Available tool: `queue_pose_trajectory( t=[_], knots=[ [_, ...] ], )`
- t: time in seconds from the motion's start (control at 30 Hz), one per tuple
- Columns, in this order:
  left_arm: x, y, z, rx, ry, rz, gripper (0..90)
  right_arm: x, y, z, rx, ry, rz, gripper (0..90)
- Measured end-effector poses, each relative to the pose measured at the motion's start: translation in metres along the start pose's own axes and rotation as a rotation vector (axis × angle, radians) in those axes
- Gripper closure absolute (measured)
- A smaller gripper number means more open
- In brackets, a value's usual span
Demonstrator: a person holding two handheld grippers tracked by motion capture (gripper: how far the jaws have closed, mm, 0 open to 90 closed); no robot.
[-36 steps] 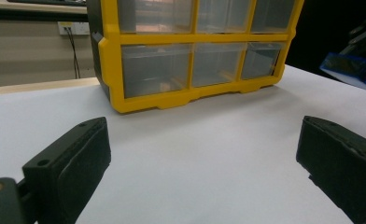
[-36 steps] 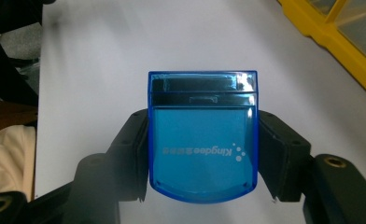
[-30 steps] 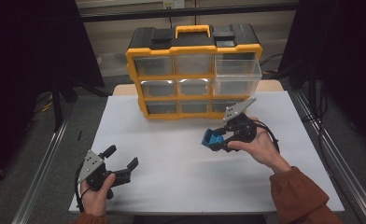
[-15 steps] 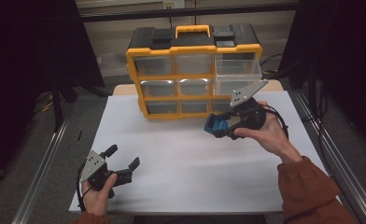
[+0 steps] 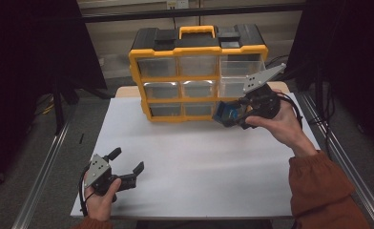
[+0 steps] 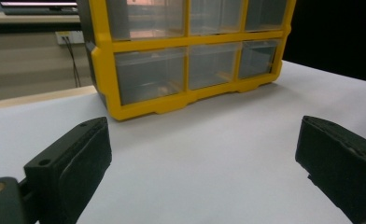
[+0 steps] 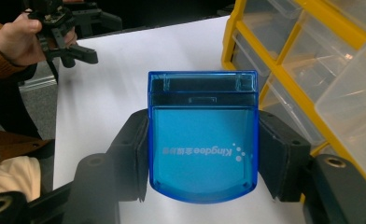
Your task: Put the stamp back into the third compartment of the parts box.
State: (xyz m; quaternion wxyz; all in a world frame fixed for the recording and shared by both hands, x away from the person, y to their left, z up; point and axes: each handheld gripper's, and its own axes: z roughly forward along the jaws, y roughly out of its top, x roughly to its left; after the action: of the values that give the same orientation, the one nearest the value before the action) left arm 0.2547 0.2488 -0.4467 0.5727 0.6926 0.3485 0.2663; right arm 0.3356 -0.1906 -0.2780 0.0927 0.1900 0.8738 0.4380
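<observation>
My right gripper point(image 5: 229, 114) is shut on a small blue translucent box point(image 5: 226, 113) and holds it in the air in front of the right side of the yellow drawer organiser point(image 5: 197, 76). In the right gripper view the blue box point(image 7: 202, 135) sits squeezed between both black pads point(image 7: 135, 158), with printed lettering on its lid. Near the table's front left corner my left gripper point(image 5: 126, 167) rests open with nothing between its jaws. The left gripper view looks between its pads point(image 6: 73, 163) at the organiser's lower drawers point(image 6: 188, 65).
The organiser has clear drawers in three rows, a black top and a yellow carry handle point(image 5: 196, 31), and stands at the back of the white table point(image 5: 190, 162). Metal rails point(image 5: 42, 167) run along both sides of the table. Dark curtains hang left and right.
My right gripper has risen with the blue box and moved back toward the organiser's right side. The left gripper has stayed where it was.
</observation>
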Motion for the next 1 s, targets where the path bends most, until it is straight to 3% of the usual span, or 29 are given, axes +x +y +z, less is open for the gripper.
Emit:
queue_pose_trajectory(
  t=[0.07, 0.1, 0.2, 0.27, 0.37, 0.47, 0.77, 1.0],
  knots=[
    [0.000, 0.000, 0.001, -0.003, 0.001, -0.009, 3.7, 0.000, 0.002, -0.002, -0.002, -0.007, -0.001, 42.3],
    [0.000, 0.000, 0.002, -0.015, -0.001, -0.034, 3.7, 0.000, 0.006, -0.005, -0.006, -0.012, -0.006, 42.3],
    [0.003, -0.001, 0.000, -0.004, 0.007, -0.013, 3.7, 0.000, 0.012, -0.011, -0.013, -0.020, -0.010, 42.3],
    [0.006, -0.002, 0.000, -0.006, 0.006, -0.054, 3.8, -0.001, 0.018, -0.017, -0.015, -0.026, -0.016, 42.3],
    [0.009, -0.001, -0.001, -0.010, 0.020, -0.061, 3.9, -0.002, 0.028, -0.026, -0.007, -0.049, -0.025, 42.3],
    [0.008, -0.001, -0.002, -0.007, 0.035, -0.051, 4.0, -0.004, 0.037, -0.033, -0.010, -0.063, -0.033, 42.3],
    [0.007, 0.000, -0.002, -0.007, 0.018, -0.034, 3.9, -0.013, 0.067, -0.054, 0.003, -0.101, -0.039, 42.3],
    [0.007, -0.001, -0.003, -0.007, 0.016, -0.042, 3.9, -0.023, 0.077, -0.064, 0.013, -0.119, -0.028, 42.3]
  ],
)
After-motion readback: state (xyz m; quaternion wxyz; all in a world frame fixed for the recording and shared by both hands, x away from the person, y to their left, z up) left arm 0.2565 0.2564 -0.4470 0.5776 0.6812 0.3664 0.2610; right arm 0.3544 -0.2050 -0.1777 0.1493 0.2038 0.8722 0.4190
